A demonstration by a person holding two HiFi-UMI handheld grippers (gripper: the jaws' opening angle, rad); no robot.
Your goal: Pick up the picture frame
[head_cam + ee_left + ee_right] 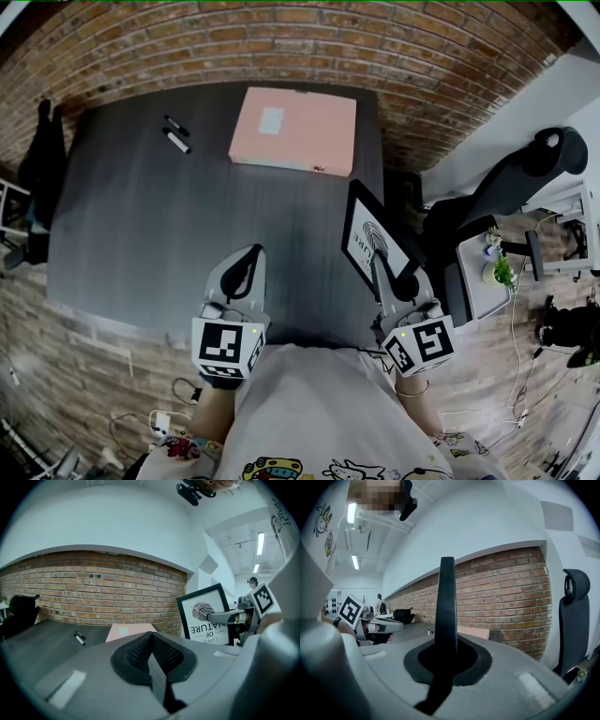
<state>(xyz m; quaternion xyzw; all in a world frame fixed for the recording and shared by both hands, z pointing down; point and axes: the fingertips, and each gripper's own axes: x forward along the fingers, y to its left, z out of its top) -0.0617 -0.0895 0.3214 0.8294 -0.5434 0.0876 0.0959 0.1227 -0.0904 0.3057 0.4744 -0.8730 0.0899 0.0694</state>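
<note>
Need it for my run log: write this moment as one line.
right gripper: shut on picture frame | frame: held upright, edge between jaws | left gripper: shut, empty

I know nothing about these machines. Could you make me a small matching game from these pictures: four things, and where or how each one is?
Things:
1. picture frame
2. pink box
3. markers
4. left gripper

Places or states:
A. jaws shut, nothing between them
B. lying flat at the far edge of the table, near the brick wall
C. gripped by its edge in the right gripper
D. lying on the table, left of the pink box

Pairs: 1-C, 2-B, 3-D, 4-A
</note>
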